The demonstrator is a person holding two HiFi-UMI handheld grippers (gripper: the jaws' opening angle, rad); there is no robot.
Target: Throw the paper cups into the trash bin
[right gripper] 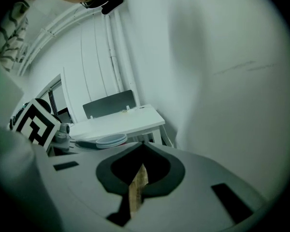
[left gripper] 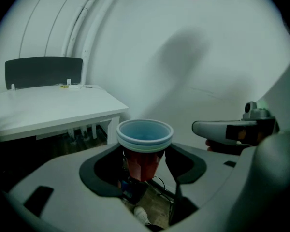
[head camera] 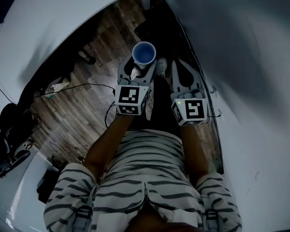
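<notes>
While both tools are held above the wooden floor (head camera: 82, 105), the stacked paper cups (left gripper: 144, 144) are clamped upright, rims up, between the jaws of the left gripper (head camera: 142, 67). Just to its right, the right gripper (head camera: 182, 66) is seen with jaws closed together. Farther off, a white table (left gripper: 53, 108) is set against the wall (left gripper: 193, 57).

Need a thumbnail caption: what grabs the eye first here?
A red paper cup with a blue inside stands upright in the left gripper, dead centre of the head view. Next to it the right gripper is shut with nothing in its fingers. A white table stands behind, by the pale wall.
</notes>
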